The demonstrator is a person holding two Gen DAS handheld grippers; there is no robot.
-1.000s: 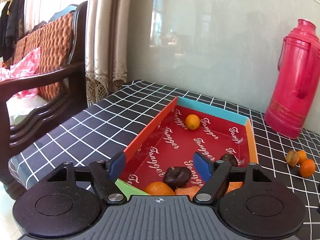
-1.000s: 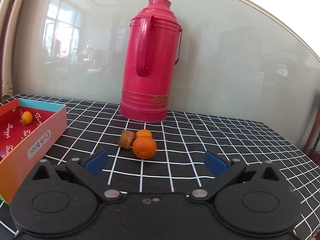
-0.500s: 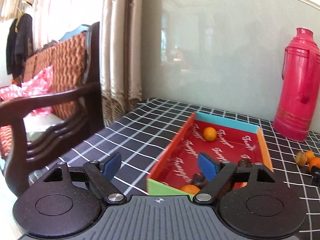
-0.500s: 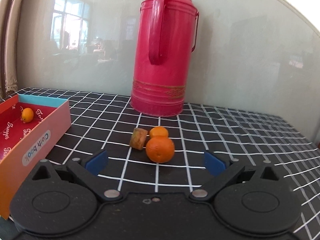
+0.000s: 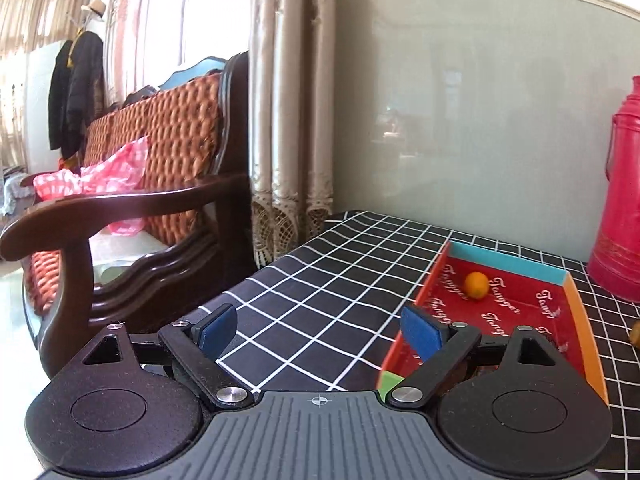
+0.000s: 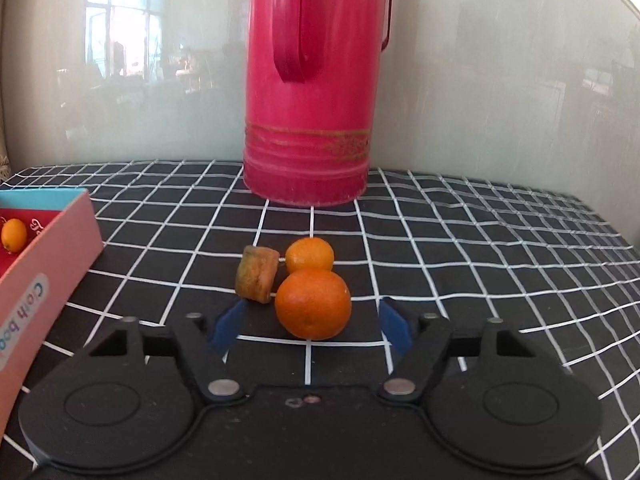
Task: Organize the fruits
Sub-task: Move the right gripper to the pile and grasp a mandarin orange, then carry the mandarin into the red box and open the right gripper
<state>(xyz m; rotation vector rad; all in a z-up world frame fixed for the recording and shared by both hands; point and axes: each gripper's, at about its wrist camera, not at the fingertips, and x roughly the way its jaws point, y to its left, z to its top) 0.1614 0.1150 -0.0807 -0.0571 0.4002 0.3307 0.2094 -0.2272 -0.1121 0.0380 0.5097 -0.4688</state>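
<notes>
In the right wrist view a large orange (image 6: pixel 313 303) lies on the checked tablecloth with a smaller orange (image 6: pixel 309 255) behind it and a brownish fruit piece (image 6: pixel 257 273) to its left. My right gripper (image 6: pixel 310 330) is open, its blue pads on either side of the large orange's near half, not touching. My left gripper (image 5: pixel 318 330) is open and empty, left of the red-lined box (image 5: pixel 582 312), which holds a small orange (image 5: pixel 477 285). That box (image 6: pixel 56 248) and small orange (image 6: pixel 13 234) also show in the right wrist view.
A tall red thermos (image 6: pixel 316 80) stands behind the loose fruits, against the grey wall; it also shows in the left wrist view (image 5: pixel 620 208). A dark wooden armchair (image 5: pixel 132 216) with an orange cushion stands off the table's left edge. A curtain (image 5: pixel 288 120) hangs behind it.
My right gripper has moved forward and down to the large orange, so its pads flank it. My left gripper has pulled back and to the left, away from the box.
</notes>
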